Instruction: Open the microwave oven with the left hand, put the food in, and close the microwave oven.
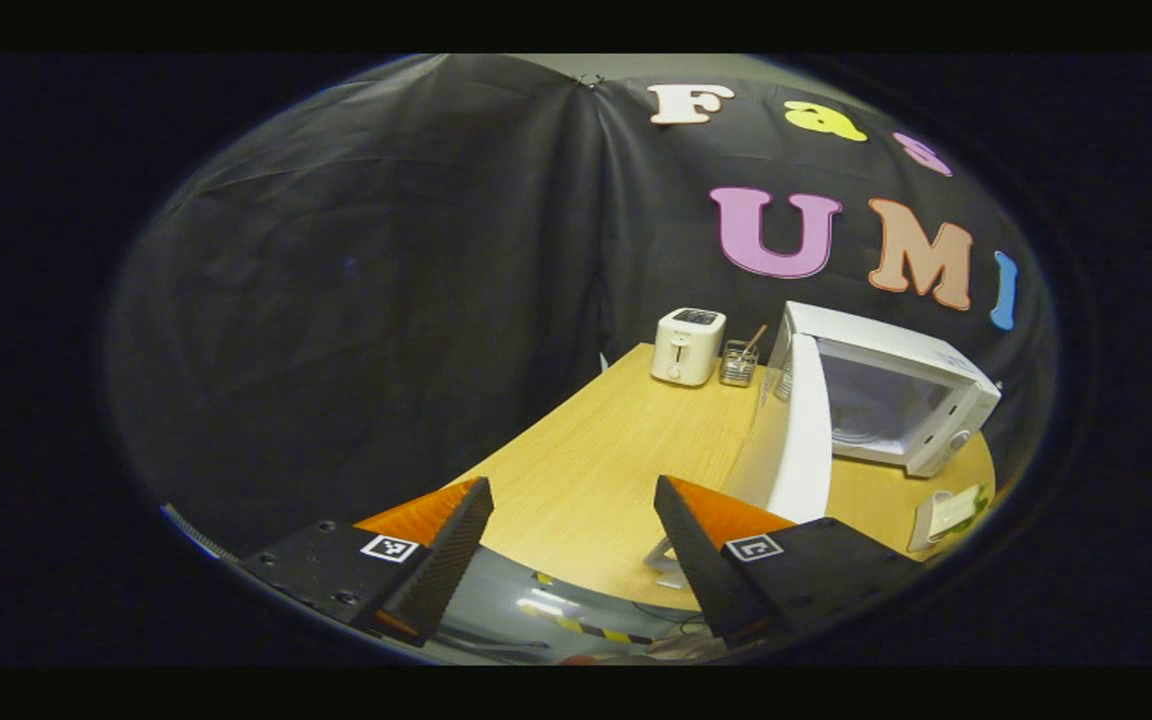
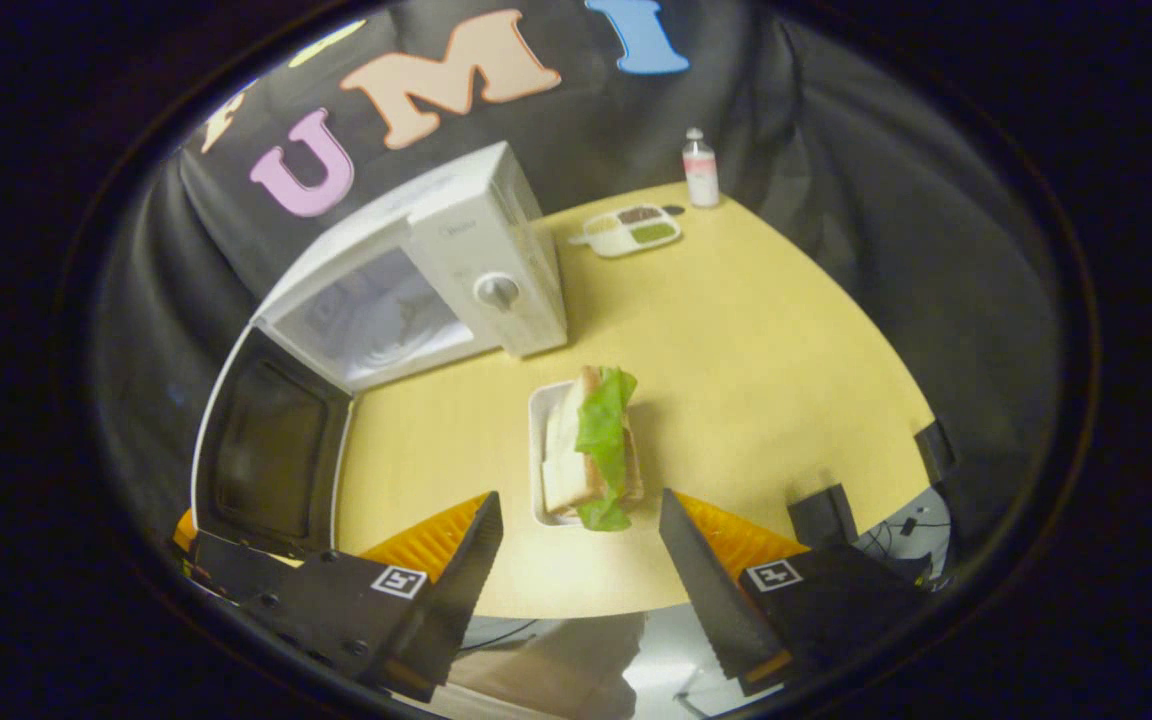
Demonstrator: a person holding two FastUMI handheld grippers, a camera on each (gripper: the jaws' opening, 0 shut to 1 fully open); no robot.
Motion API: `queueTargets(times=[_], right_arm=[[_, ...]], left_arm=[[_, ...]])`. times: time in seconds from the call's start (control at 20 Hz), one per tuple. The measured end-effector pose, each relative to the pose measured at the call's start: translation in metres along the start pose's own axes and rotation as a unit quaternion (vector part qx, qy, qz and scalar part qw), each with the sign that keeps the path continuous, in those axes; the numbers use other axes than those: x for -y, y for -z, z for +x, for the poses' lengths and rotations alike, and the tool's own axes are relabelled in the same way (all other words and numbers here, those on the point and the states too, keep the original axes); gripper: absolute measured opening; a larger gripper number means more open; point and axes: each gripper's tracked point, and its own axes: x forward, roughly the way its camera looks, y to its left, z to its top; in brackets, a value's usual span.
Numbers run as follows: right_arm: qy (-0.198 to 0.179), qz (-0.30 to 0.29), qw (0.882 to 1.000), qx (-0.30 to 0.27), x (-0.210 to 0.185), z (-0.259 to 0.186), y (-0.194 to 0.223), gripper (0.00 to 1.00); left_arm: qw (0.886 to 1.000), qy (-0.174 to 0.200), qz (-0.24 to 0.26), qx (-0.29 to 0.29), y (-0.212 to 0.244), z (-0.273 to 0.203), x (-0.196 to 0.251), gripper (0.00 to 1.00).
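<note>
Both of my grippers are spread wide with nothing between their fingers. In the left gripper view, my left gripper (image 1: 573, 535) hangs over the near edge of the tabletop (image 1: 596, 460), apart from everything on it. Ahead and to the right stands the microwave oven (image 1: 901, 395), its door (image 1: 801, 440) swung fully out toward me and seen edge-on, the cavity open behind it. Beyond the door, at the far edge of the tabletop, a white toaster (image 1: 688, 345) stands just beside a small wire holder (image 1: 738, 362) with a stick in it.

In the right gripper view, my right gripper (image 2: 581, 545) hovers above the near rim of the tabletop (image 2: 786, 340), fingers wide to either side of the food: a sandwich (image 2: 591, 445) with a green lettuce leaf, lying in a white tray (image 2: 539, 440) in front of the microwave oven (image 2: 481, 250), outside it. The door (image 2: 271, 450) hangs open at the left. Far back sit a compartment dish (image 2: 631, 230) and a small bottle (image 2: 701, 170).
</note>
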Motion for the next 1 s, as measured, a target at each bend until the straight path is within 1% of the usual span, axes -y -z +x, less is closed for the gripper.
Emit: queueTargets(times=[0.1,0.2,0.25,0.3,0.45,0.55,0.6,0.65,0.7,0.75,0.8,0.85,0.9,0.95,1.0], right_arm=[[-0.028,0.018,0.999,-0.031,-0.004,0.026,-0.002,0.99],[-0.041,0.028,0.997,-0.062,-0.001,0.043,-0.001,0.99],[-0.044,0.033,0.996,-0.077,0.001,0.051,0.001,0.92],[-0.050,0.035,0.994,-0.089,0.002,0.059,0.002,0.88],[-0.055,0.029,0.991,-0.116,0.009,0.073,0.009,0.87],[-0.056,0.031,0.989,-0.136,0.013,0.078,0.011,0.70],[-0.057,0.032,0.988,-0.141,0.013,0.082,0.012,0.70],[-0.080,0.045,0.985,-0.145,0.006,0.080,0.010,0.70],[-0.088,0.062,0.983,-0.150,0.002,0.082,0.010,0.59],[-0.092,0.063,0.982,-0.152,0.004,0.082,0.011,0.48],[-0.100,0.068,0.982,-0.145,0.004,0.079,0.006,0.47],[-0.099,0.069,0.983,-0.142,0.002,0.081,0.006,0.42],[-0.098,0.070,0.982,-0.142,0.000,0.080,0.006,0.33],[-0.097,0.074,0.982,-0.142,-0.001,0.080,0.005,0.40],[-0.099,0.077,0.982,-0.138,-0.003,0.079,0.003,0.34]], left_arm=[[1.000,-0.021,-0.022,0.000,0.000,0.002,0.002,0.95],[0.998,-0.042,-0.048,-0.004,0.004,0.003,0.001,0.96],[0.997,-0.053,-0.055,-0.009,0.008,0.003,-0.002,0.95],[0.996,-0.064,-0.059,-0.013,0.010,0.004,-0.004,0.96],[0.994,-0.094,-0.060,-0.015,0.012,0.008,-0.012,0.95],[0.992,-0.105,-0.069,-0.017,0.014,0.007,-0.012,0.95],[0.991,-0.109,-0.074,-0.016,0.012,0.005,-0.013,0.96],[0.990,-0.112,-0.079,-0.016,0.012,0.003,-0.013,0.95],[0.990,-0.115,-0.081,-0.017,0.014,0.001,-0.013,0.96],[0.990,-0.117,-0.081,-0.017,0.014,-0.001,-0.012,0.95],[0.990,-0.117,-0.079,-0.017,0.014,-0.002,-0.011,0.95],[0.990,-0.116,-0.076,-0.018,0.012,-0.002,-0.010,0.96],[0.991,-0.114,-0.072,-0.018,0.012,-0.001,-0.008,0.96],[0.991,-0.111,-0.067,-0.019,0.011,0.000,-0.007,0.96],[0.992,-0.109,-0.062,-0.020,0.010,0.000,-0.005,0.96]])
